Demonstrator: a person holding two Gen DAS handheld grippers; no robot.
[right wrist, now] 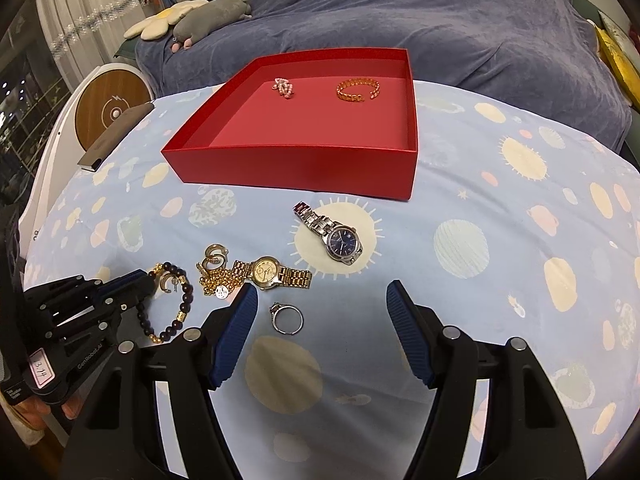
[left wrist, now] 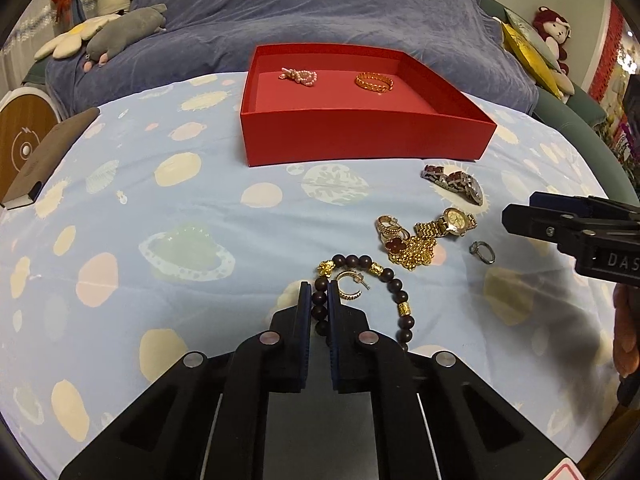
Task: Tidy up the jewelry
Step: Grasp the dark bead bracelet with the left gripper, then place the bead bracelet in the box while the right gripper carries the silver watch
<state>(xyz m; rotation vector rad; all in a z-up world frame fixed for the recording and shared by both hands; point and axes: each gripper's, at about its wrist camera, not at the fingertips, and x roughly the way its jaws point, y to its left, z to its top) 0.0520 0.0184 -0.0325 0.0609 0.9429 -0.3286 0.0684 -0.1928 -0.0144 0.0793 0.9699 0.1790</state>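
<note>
A dark wooden bead bracelet (left wrist: 360, 261) with gold charms lies on the patterned sheet, and my left gripper (left wrist: 319, 294) is shut on its left side; the bracelet (right wrist: 186, 300) also shows in the right wrist view beside the left gripper (right wrist: 138, 292). A small gold hoop earring (left wrist: 350, 285) rests inside the bracelet loop. My right gripper (right wrist: 322, 308) stands open above the sheet, a silver ring (right wrist: 287, 317) lying just inside its left finger. A gold watch (right wrist: 268, 272), gold chain pile (left wrist: 412, 248) and silver watch (right wrist: 338, 236) lie nearby. The red box (left wrist: 360, 136) holds a pink bead piece (left wrist: 300, 76) and a gold bangle (left wrist: 374, 82).
A dark notebook (left wrist: 44, 160) lies at the sheet's left edge beside a round wooden-faced device (left wrist: 22, 140). A blue blanket (left wrist: 320, 8) and plush toys (left wrist: 128, 30) lie behind the box. A hand (left wrist: 626, 332) holds the right gripper at the right edge.
</note>
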